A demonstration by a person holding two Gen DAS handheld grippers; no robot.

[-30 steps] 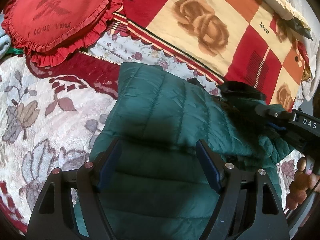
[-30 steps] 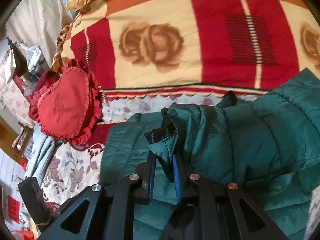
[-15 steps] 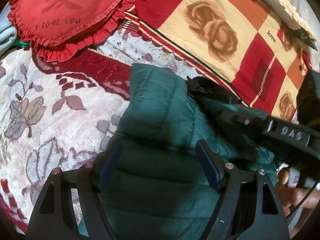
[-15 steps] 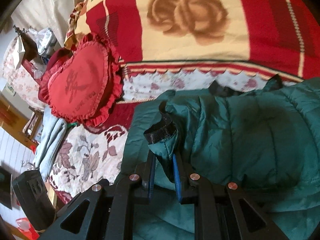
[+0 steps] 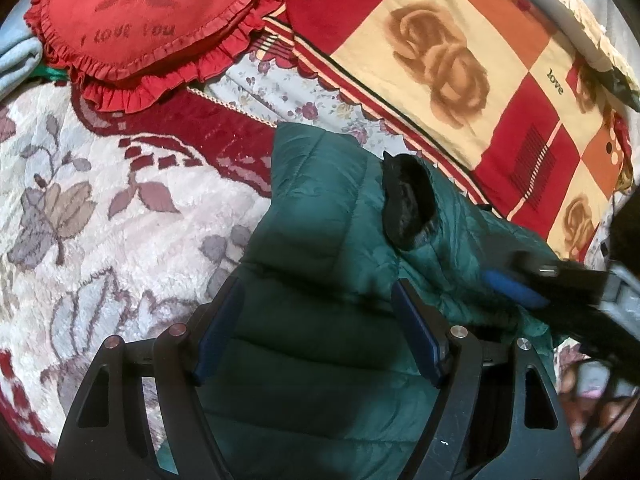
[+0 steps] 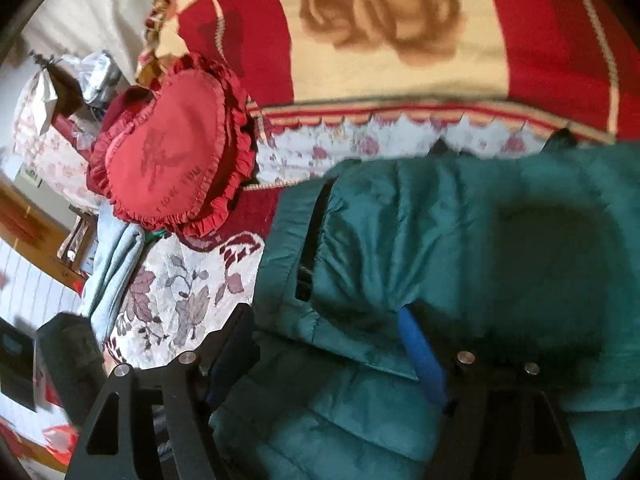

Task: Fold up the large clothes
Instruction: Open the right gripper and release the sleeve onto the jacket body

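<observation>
A dark green quilted jacket [image 5: 320,240] lies on the bed, partly folded. Its sleeve with a black cuff [image 5: 408,204] lies across the body. My left gripper [image 5: 316,332] is open and empty, just above the jacket's near part. My right gripper [image 6: 328,340] is open over the jacket [image 6: 460,248], with the sleeve resting between and in front of its jaws. The sleeve's black cuff edge [image 6: 312,240] shows to the left. The right gripper also shows at the right of the left wrist view [image 5: 520,284].
A red heart-shaped cushion [image 5: 148,20] lies at the far left of the bed; it also shows in the right wrist view [image 6: 172,156]. A red and cream rose blanket [image 5: 460,64] covers the far side. A floral bedspread [image 5: 100,208] lies left of the jacket. Light blue cloth [image 6: 116,264] lies at the bed's edge.
My right gripper carried the sleeve leftwards over the jacket body, then opened and let it go. The sleeve now lies on the jacket. My left gripper stayed open in place.
</observation>
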